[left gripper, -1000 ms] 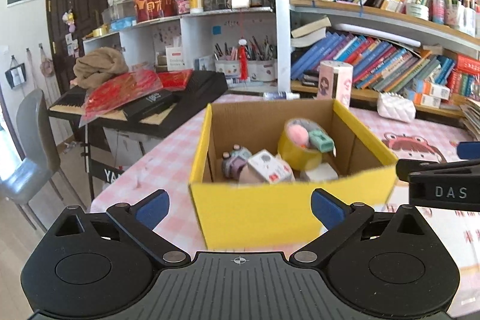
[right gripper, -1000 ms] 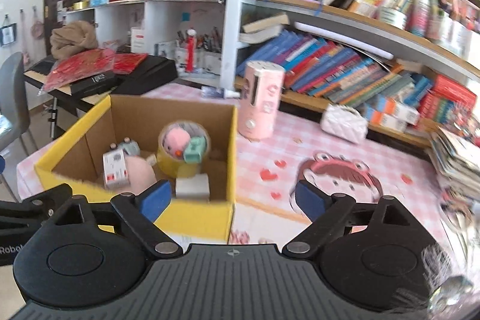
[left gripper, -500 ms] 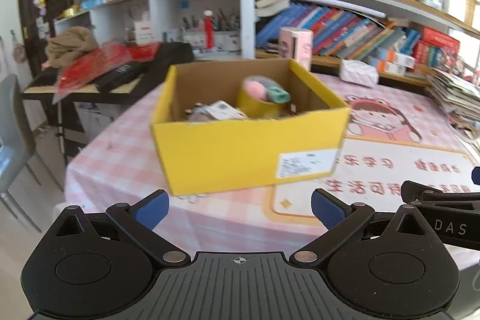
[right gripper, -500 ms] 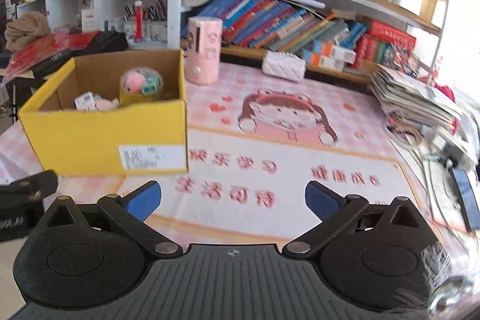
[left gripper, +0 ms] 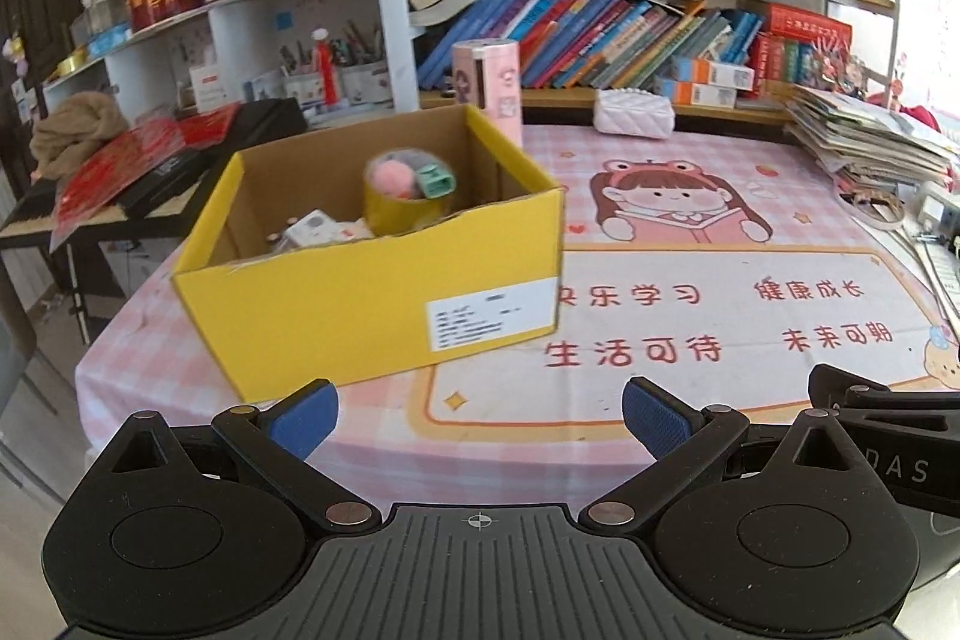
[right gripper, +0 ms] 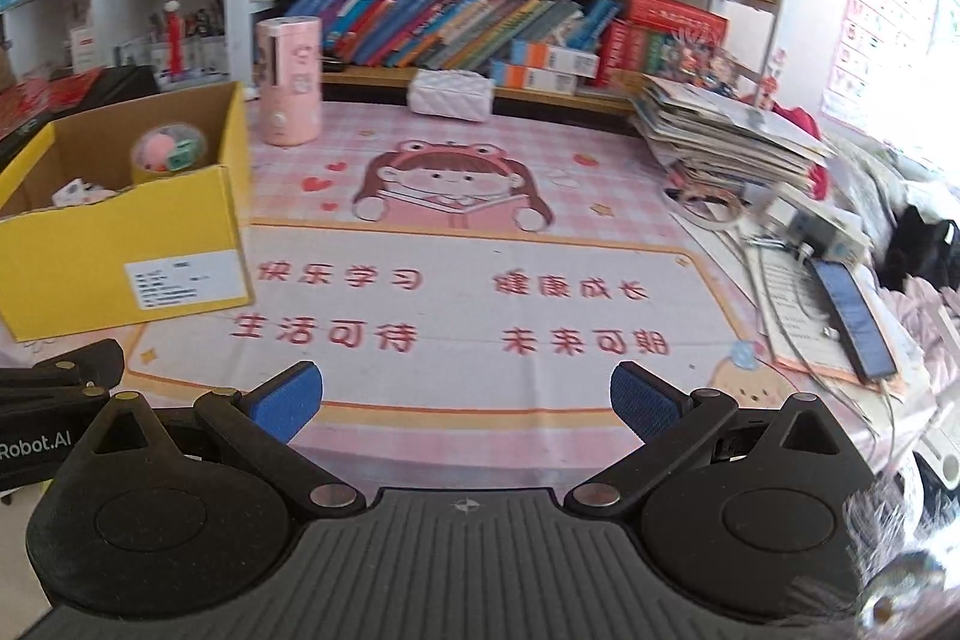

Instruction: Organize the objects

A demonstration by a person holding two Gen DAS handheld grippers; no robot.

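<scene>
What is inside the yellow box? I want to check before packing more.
The yellow box holds a tape roll with a pink ball and green piece on it, plus a small white box. The front wall hides the floor.

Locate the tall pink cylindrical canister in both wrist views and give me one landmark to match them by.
Left wrist view: the tall pink cylindrical canister stands upper centre, right behind the far corner of the yellow cardboard box.
Right wrist view: the canister stands upper left, just right of the box, apart from it.
Shared landmark: the white quilted pouch, to the canister's right in both.
</scene>
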